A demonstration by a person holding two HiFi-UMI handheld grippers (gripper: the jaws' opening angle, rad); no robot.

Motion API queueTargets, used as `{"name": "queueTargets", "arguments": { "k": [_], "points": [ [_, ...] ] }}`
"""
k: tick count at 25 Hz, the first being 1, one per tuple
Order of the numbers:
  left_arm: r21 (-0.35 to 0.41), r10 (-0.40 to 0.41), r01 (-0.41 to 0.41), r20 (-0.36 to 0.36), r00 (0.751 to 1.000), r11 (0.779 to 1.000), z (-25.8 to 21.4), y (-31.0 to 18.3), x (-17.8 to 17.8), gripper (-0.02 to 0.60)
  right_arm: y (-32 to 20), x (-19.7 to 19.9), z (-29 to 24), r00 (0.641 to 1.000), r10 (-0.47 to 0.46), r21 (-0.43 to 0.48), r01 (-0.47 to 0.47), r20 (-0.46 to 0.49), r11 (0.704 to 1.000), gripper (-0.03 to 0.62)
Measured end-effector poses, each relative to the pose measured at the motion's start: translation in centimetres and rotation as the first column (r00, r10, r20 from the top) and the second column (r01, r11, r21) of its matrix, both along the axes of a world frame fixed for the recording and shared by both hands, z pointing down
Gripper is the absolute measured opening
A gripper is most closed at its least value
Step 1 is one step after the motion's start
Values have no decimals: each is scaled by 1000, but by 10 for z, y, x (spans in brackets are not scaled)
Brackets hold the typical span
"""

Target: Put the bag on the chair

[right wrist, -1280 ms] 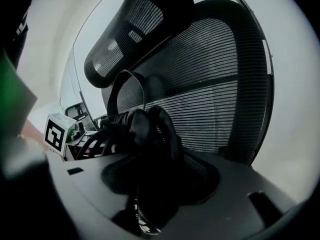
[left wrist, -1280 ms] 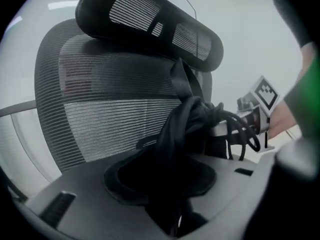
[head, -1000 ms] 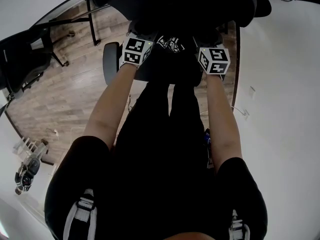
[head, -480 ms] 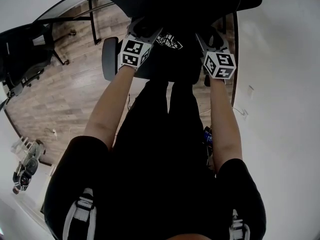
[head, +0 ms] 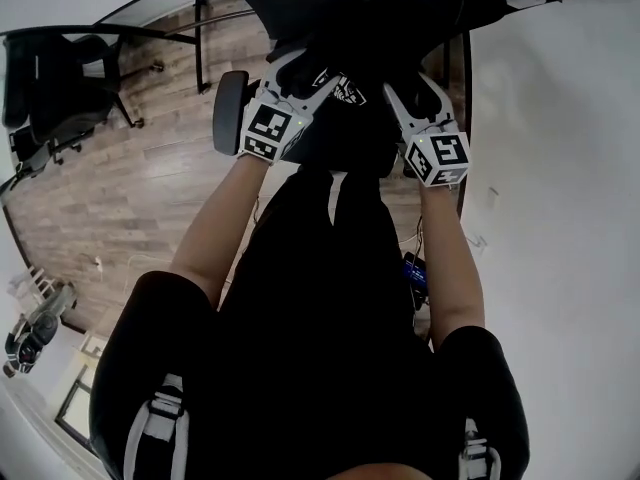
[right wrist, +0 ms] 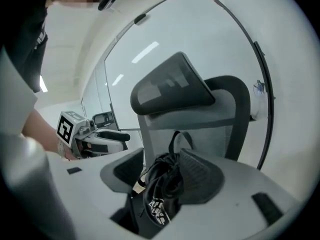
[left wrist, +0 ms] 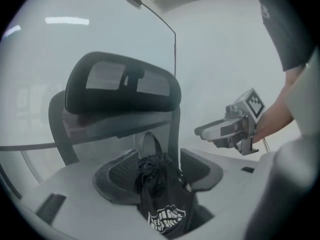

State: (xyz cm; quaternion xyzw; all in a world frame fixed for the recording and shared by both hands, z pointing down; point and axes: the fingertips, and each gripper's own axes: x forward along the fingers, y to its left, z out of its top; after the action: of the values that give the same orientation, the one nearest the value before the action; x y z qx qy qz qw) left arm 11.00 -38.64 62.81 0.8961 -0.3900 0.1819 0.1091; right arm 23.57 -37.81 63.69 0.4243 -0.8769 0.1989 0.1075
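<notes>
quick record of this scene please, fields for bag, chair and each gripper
chair: office chair, dark headrest, mesh back
bag: black, white print, against the chair back below the headrest; bottom hidden
left gripper: jaws apart, just been opening; bag in the gap, pads not pressing
right gripper: jaws apart, just been closing slightly; bag in the gap, not gripped
task: bag appears set on the chair

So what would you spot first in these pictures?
The black bag with white print, sitting on the seat of the office chair. In front of it hover two grippers: the left gripper has just opened, the right gripper just closed slightly, and neither is gripping the bag.
</notes>
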Motion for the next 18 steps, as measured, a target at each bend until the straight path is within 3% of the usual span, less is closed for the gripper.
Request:
{"name": "queueTargets", "arguments": {
  "k": [7, 13, 18],
  "points": [
    [88, 0, 12, -139, 990, 996, -108, 22, 5, 246, 24, -23, -105, 991, -134, 172, 135, -16, 976, 150],
    [141, 41, -10, -221, 974, 990, -190, 52, 14, 183, 55, -36, -185, 977, -214, 260, 203, 15, 944, 113],
    [202, 52, -10, -207, 977, 979, -241, 72, 23, 93, 72, -37, -240, 967, -250, 315, 221, 54, 923, 61]
  ]
}}
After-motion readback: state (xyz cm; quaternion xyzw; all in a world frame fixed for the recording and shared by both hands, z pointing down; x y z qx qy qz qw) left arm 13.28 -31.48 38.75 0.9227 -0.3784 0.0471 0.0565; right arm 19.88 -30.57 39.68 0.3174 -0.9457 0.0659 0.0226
